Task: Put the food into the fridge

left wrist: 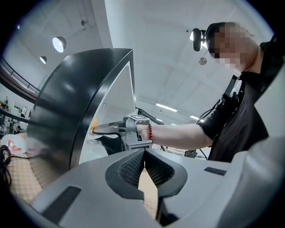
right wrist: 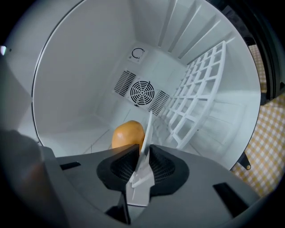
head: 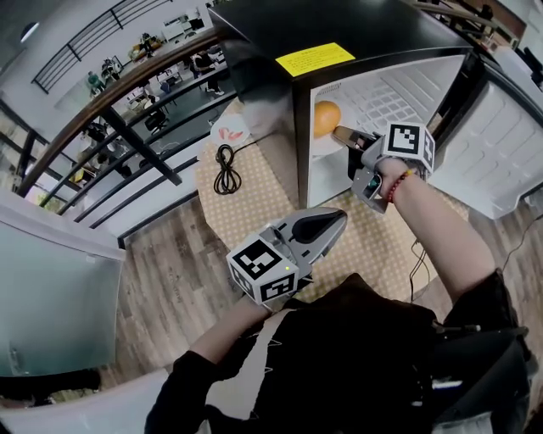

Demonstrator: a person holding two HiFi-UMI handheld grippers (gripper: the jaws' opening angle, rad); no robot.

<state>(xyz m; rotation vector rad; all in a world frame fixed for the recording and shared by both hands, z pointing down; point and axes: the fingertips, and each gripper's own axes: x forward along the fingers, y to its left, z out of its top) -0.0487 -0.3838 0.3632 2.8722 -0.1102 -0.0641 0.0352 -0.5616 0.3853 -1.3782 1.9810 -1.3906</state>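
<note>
A small black fridge (head: 373, 25) stands open on the checked table (head: 254, 203). Inside it an orange fruit (head: 327, 117) rests on a white plate (head: 321, 146). My right gripper (head: 344, 136) reaches into the opening. In the right gripper view the plate's thin rim (right wrist: 147, 133) stands between the jaws of the right gripper (right wrist: 143, 149), which are slightly apart, and the orange fruit (right wrist: 128, 135) lies just beyond. My left gripper (head: 339, 219) hangs in front of the fridge, shut and empty. Seen in its own view, the left gripper (left wrist: 143, 152) has its pads together.
The fridge door (head: 501, 144) swings out to the right. A white wire rack (right wrist: 200, 89) leans inside the fridge's right side, with a fan grille (right wrist: 142, 92) on the back wall. A black cable (head: 226, 168) and a white wrapper (head: 229, 131) lie left of the fridge.
</note>
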